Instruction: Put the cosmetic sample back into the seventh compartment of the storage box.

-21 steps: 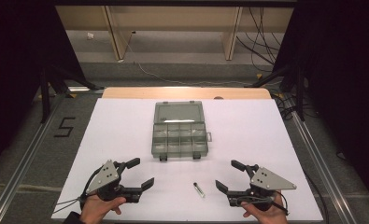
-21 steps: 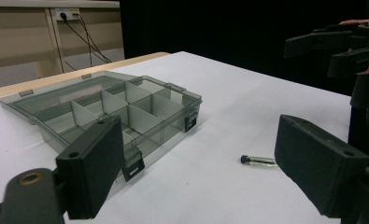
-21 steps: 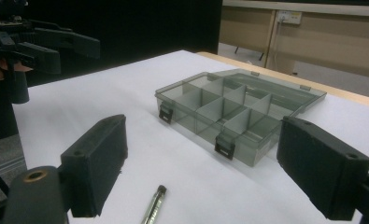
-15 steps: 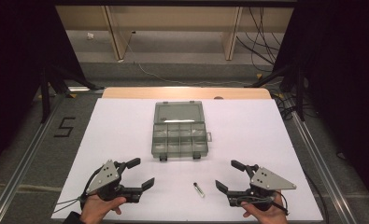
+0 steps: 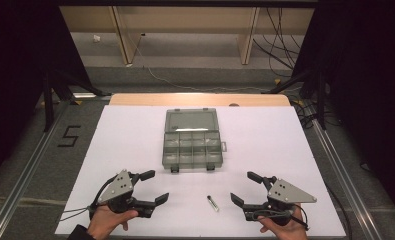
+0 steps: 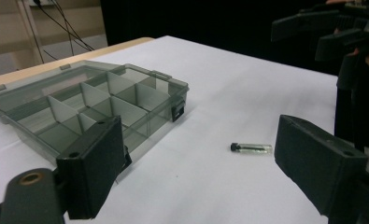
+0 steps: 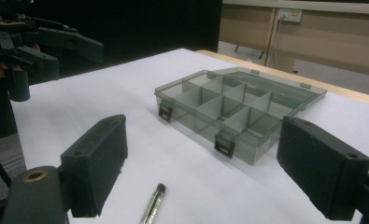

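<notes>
A smoky clear compartment box [image 5: 191,142] lies open on the white table, its lid folded back toward the far edge; it is also in the left gripper view [image 6: 86,105] and the right gripper view [image 7: 233,107]. A small clear vial with a black cap [image 5: 213,203] lies on the table between the two grippers, in the left gripper view [image 6: 251,148] and the right gripper view [image 7: 154,201] too. My left gripper [image 5: 155,186] rests near the front left edge, open and empty. My right gripper [image 5: 246,187] rests at the front right, open and empty, jaws pointing toward the vial.
The white table top [image 5: 135,135] ends in a wooden strip [image 5: 200,99] at the far side. Metal rails [image 5: 30,165] run along both sides on the grey floor. Cables [image 5: 280,30] lie beyond the table near wooden posts.
</notes>
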Demonstrator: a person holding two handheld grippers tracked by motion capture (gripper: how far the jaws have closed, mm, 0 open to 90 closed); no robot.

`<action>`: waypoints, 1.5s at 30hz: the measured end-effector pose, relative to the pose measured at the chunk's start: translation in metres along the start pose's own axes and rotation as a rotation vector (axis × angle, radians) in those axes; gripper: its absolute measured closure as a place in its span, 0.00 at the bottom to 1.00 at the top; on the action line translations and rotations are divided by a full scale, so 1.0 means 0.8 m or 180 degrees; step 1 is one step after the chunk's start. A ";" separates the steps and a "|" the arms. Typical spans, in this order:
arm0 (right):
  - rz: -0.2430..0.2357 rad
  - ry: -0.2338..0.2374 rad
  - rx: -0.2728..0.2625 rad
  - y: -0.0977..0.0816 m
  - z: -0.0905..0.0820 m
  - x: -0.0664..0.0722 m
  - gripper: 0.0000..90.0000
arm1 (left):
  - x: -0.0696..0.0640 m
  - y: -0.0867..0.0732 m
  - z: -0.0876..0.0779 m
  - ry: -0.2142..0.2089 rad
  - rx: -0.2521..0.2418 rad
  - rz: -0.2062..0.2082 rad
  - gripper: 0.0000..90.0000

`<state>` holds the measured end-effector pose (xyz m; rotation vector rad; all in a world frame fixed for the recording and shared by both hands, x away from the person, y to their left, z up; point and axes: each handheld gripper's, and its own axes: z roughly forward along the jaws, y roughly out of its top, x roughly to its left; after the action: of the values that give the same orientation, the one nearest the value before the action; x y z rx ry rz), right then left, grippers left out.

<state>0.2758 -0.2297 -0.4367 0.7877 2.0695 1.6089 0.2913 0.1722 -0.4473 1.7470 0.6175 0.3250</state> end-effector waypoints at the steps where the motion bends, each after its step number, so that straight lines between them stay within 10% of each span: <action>1: -0.0029 -0.0005 -0.0008 0.000 0.000 -0.001 0.19 | 0.000 0.001 0.002 -0.0027 0.0034 0.0039 0.18; 45: -0.0044 -0.0031 0.0011 0.001 -0.003 -0.001 0.20 | -0.033 0.040 0.103 -0.0729 0.1054 0.0790 0.18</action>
<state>0.2756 -0.2318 -0.4351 0.7792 2.0671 1.5916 0.3200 0.0852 -0.4362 2.1498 0.2989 0.1958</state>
